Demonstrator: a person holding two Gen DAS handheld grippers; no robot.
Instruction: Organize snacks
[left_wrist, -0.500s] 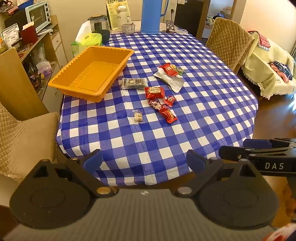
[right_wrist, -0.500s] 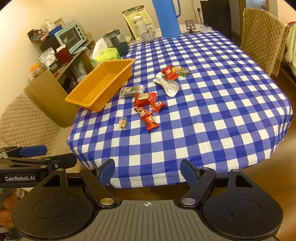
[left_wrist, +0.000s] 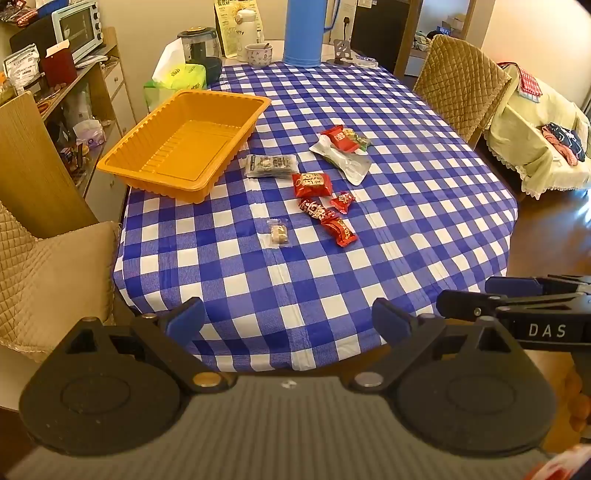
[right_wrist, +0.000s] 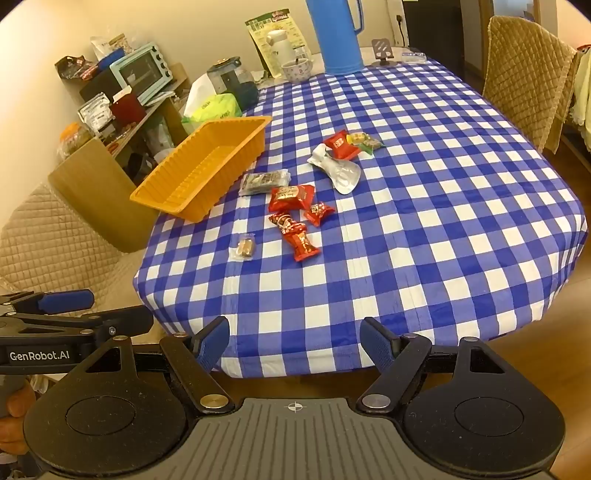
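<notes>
We look down on the desk (left_wrist: 424, 206), oval and covered in a blue-and-white checked cloth, which fills most of both views; against the views of half a second back nothing on it has shifted, and both tools hang at the near edge just as they did, so we judge the sorting has not begun. Next in size is the orange tray (left_wrist: 184, 144) on the far left part of the desk, empty, its near left corner jutting over the desk edge. The left tool (left_wrist: 288, 321) and the right tool (right_wrist: 294, 341) both stand wide, nothing between their blue pads, tilted down toward the cloth and well apart from every snack. The snacks lie loose in the middle of the desk, right of the tray: a crumpled silver pouch (left_wrist: 343, 158) farthest out with a red packet (left_wrist: 340, 137) resting on it, a grey printed packet (left_wrist: 271, 166) just beside the tray, a red square packet (left_wrist: 312, 184) near that, then a small red candy (left_wrist: 343, 201), two long red candies (left_wrist: 328, 219) touching end to end, and nearest us a clear-wrapped brown sweet (left_wrist: 279, 232). With no change since then, everything remains to be moved, presumably into the tray, and the brown sweet looks the closest first pick.
</notes>
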